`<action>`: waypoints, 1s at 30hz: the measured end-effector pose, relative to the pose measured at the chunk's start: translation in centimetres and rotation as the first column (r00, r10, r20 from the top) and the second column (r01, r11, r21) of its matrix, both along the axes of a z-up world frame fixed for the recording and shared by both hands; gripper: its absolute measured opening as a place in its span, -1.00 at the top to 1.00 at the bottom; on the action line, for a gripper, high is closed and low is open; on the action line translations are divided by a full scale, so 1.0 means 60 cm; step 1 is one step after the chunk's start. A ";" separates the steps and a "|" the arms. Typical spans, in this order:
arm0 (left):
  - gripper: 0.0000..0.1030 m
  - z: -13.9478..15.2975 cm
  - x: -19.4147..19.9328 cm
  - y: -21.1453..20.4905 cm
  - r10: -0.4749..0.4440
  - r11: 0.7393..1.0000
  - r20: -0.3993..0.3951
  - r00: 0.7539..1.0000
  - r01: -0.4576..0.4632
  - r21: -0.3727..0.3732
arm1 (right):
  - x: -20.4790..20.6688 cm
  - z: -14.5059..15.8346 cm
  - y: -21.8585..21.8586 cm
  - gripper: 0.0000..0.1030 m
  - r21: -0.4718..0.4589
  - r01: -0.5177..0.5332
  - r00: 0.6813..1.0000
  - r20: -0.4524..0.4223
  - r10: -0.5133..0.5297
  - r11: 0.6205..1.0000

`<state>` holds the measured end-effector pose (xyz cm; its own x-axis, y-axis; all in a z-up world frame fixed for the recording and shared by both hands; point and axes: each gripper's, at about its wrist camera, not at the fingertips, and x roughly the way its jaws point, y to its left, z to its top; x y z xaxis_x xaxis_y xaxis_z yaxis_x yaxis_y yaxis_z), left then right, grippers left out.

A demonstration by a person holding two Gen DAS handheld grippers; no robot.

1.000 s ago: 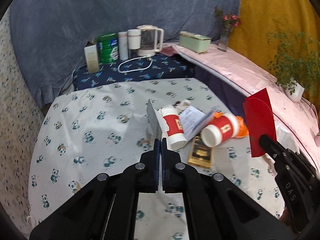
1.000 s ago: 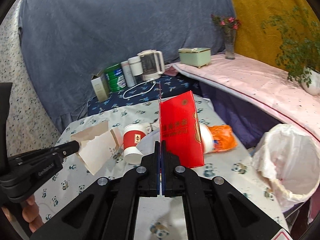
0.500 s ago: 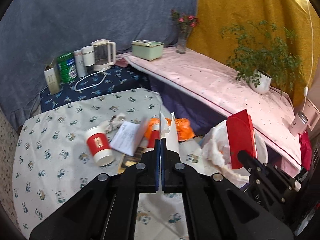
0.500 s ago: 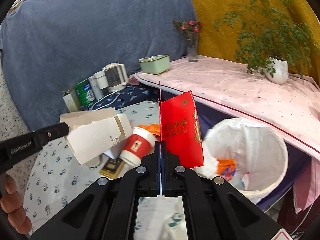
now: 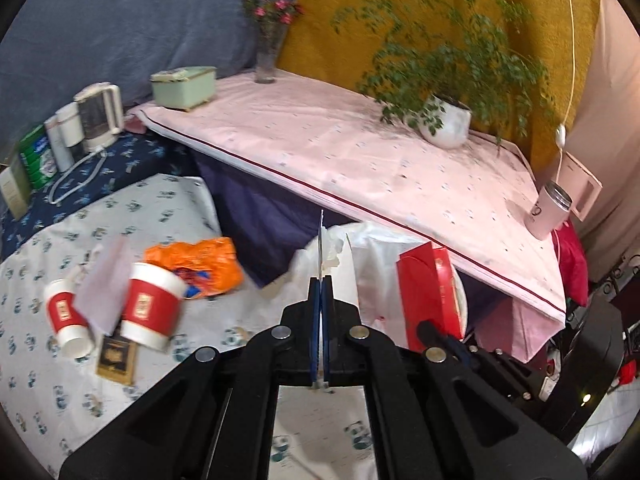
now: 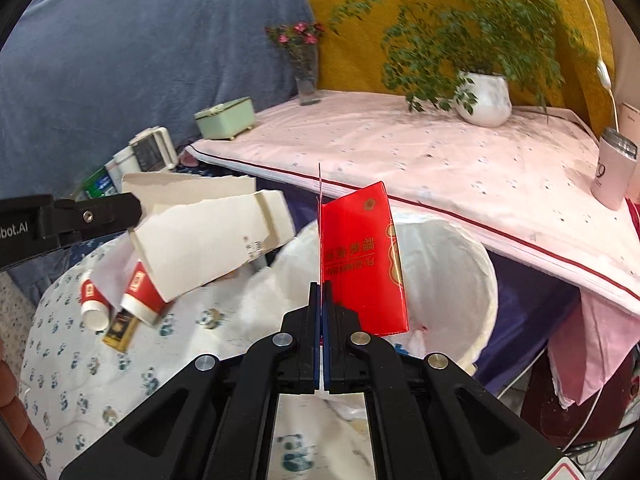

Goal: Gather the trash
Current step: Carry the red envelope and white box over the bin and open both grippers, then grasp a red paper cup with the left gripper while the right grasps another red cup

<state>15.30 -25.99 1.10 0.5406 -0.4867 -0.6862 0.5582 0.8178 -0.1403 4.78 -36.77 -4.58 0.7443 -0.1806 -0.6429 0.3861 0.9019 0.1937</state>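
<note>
Red envelope [image 6: 362, 264] upright, long axis vertical, pinched in right claw [image 6: 321, 292]

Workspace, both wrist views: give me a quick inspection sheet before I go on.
Surface: panda-print cloth on the low table, pink cloth on the higher one.
Job's things: white torn carton and red envelope held above the white-lined bin.
Clutter: two red paper cups, a paper sheet, an orange bag and a dark packet lie on the panda cloth.
Grippers: left gripper jaws shut on the carton; right gripper jaws shut on the envelope.
Cables: white kettle cord; thin white cord by the yellow drape.
Surroundings: potted plant, flower vase, green box, kettle.
</note>
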 end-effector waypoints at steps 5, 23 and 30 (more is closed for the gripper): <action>0.97 -0.037 0.011 -0.053 -0.042 0.999 -0.039 0.998 0.042 0.004 | 0.007 -0.030 -0.033 0.97 0.013 0.020 0.999 -0.029 -0.019 1.000; -0.31 -0.061 0.074 0.102 0.252 0.968 -0.018 0.967 -0.252 0.003 | 0.033 -0.002 0.019 -0.03 -0.036 0.001 1.000 0.021 0.000 0.999; -0.35 -0.073 0.109 0.227 0.424 0.905 -0.015 0.906 -0.423 0.051 | 0.081 0.011 0.117 -0.30 -0.042 -0.100 0.995 0.026 0.101 0.994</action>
<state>21.83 -12.40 -3.30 0.6713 -0.1835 -0.7181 0.1547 0.9822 -0.1063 9.66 -29.74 -3.93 0.7778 -0.1300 -0.6149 0.2883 0.9432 0.1653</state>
